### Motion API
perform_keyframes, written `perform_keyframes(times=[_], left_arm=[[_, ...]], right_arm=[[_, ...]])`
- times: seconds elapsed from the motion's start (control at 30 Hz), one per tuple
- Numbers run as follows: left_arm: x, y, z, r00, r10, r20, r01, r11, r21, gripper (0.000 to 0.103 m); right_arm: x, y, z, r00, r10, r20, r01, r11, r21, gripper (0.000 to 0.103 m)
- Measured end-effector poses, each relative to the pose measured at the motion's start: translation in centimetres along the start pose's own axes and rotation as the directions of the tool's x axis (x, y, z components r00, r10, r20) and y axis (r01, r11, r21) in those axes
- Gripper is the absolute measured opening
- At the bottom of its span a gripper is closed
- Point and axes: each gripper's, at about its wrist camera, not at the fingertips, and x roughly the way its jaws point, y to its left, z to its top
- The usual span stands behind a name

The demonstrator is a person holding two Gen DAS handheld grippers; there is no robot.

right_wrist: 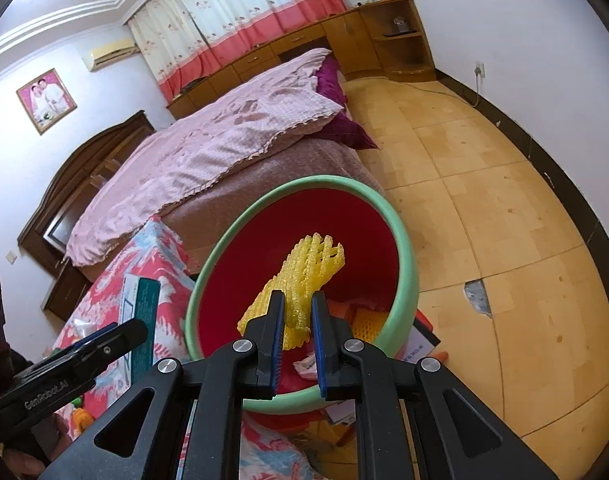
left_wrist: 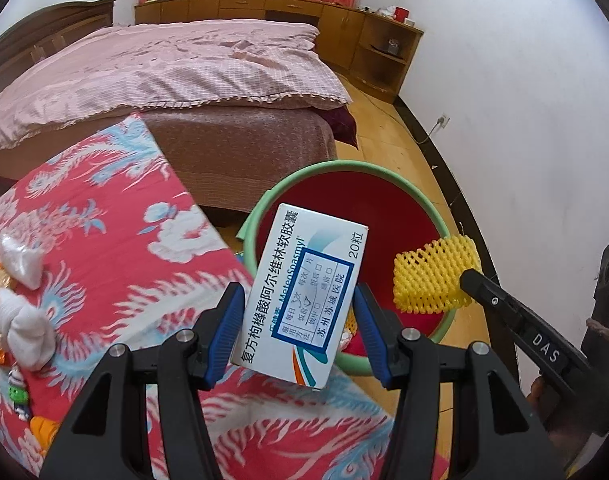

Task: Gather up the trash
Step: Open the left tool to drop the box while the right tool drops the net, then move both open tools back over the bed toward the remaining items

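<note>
fingers [left_wrist: 240, 312] clamp a white medicine box [left_wrist: 304, 292] (blue label); right fingers [right_wrist: 278, 320] pinch yellow foam netting [right_wrist: 304, 272].

a bed [right_wrist: 208, 152] with a pink quilt [left_wrist: 164, 72] and dark headboard [right_wrist: 84, 160] fills the room. low wooden cabinets [left_wrist: 304, 12] run under a red-hemmed curtain [right_wrist: 240, 12]. white walls [left_wrist: 524, 100], yellow tiled floor [right_wrist: 484, 200], a framed photo [right_wrist: 46, 100].

Trash items above the bin
White medicine box [left_wrist: 300, 300] tilted; yellow foam net [right_wrist: 300, 280] over red, green-rimmed bin [right_wrist: 404, 248].
</note>
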Motion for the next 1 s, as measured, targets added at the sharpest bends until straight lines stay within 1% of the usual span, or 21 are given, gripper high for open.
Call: perform_keyframes(times=[0.17,0.27,0.3,0.47,0.7,1.0], left_arm=[[0.7,-0.4,0.5,1.000,-0.012,0.002,0.012,1.000,0.002,0.056],[0.8,-0.5,0.5,1.000,-0.008,-0.002,0.008,1.000,-0.003,0.059],[0.8,-0.4,0.5,1.000,-0.006,-0.002,0.006,1.000,-0.006,0.059],[0.1,-0.1,0.3,1.000,-0.005,0.005,0.005,1.000,-0.018,0.059],[-2.2,1.1,-0.5,1.000,0.004,0.031,-0.002,0.999,-0.052,0.059],[-6.1,4.1,-2.4,0.996,0.060,0.066,-0.052,0.991,-0.125,0.059]], right_arm=[[0.2,-0.5,0.1,1.000,-0.006,-0.002,0.006,1.000,0.007,0.018],[0.2,-0.5,0.1,1.000,-0.001,-0.006,0.001,1.000,0.013,0.028],[0.3,-0.5,0.1,1.000,0.001,-0.007,0.000,1.000,0.014,0.030],[0.1,-0.3,0.0,1.000,0.006,-0.009,-0.006,1.000,0.011,0.031],[-0.8,0.7,-0.4,1.000,0.026,-0.002,-0.026,1.000,-0.003,0.031],[-2.3,3.3,-1.4,0.998,0.066,-0.007,-0.067,0.997,-0.043,0.031]])
